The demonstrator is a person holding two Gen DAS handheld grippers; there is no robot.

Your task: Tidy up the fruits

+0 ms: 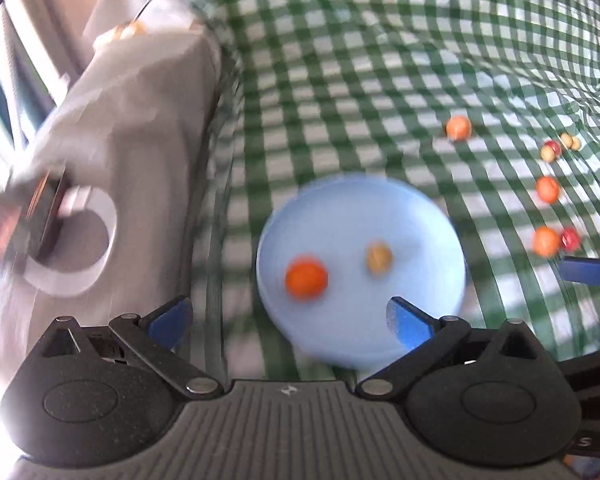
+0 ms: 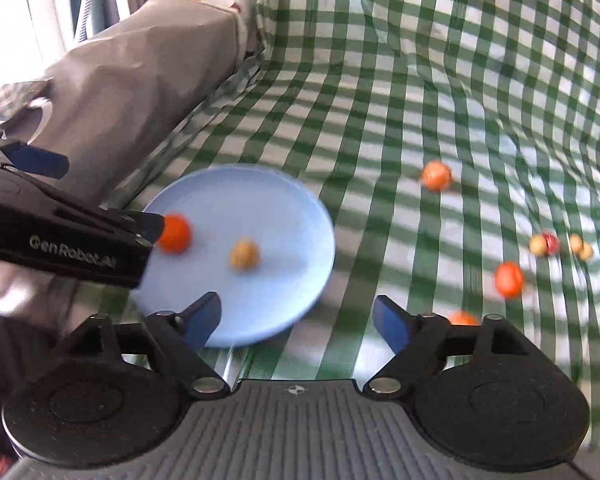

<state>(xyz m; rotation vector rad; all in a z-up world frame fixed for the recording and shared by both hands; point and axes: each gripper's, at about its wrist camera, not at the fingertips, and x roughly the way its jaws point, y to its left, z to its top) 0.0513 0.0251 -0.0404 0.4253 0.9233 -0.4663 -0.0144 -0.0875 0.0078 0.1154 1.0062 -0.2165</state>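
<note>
**Two fruits on the plate, both grippers wide open**

Left wrist view first: the left gripper (image 1: 290, 320) has its blue fingers spread far apart and there's nothing between them. Right in front sits the blue plate (image 1: 420, 216) on the green check cloth (image 1: 340, 80), with an orange fruit (image 1: 306, 278) and a tan fruit (image 1: 379, 257) lying on it, a little apart from each other. Everything here is pretty smeared, so don't ask me what kind of fruit. Off to the right on the cloth there's a scatter of loose ones: an orange one farther back (image 1: 458, 128), another orange (image 1: 547, 189), a third orange (image 1: 546, 241) touching a red one (image 1: 570, 238), plus a small cluster of tan and red (image 1: 560, 146). A blue finger of the right gripper (image 1: 588, 272) pokes in at the right edge. A grey bag (image 1: 140, 140) fills the left side.

Right wrist view: the right gripper (image 2: 298, 318) is also well open and empty, its left finger over the plate's (image 2: 284, 208) near rim. The left gripper's body (image 2: 60, 236) comes in from the left, its tip just beside the orange fruit (image 2: 175, 233); the tan fruit (image 2: 244, 254) is near the plate's middle. The loose fruits lie to the right on the cloth (image 2: 420, 60), one orange (image 2: 463, 317) half hidden behind the right finger.
</note>
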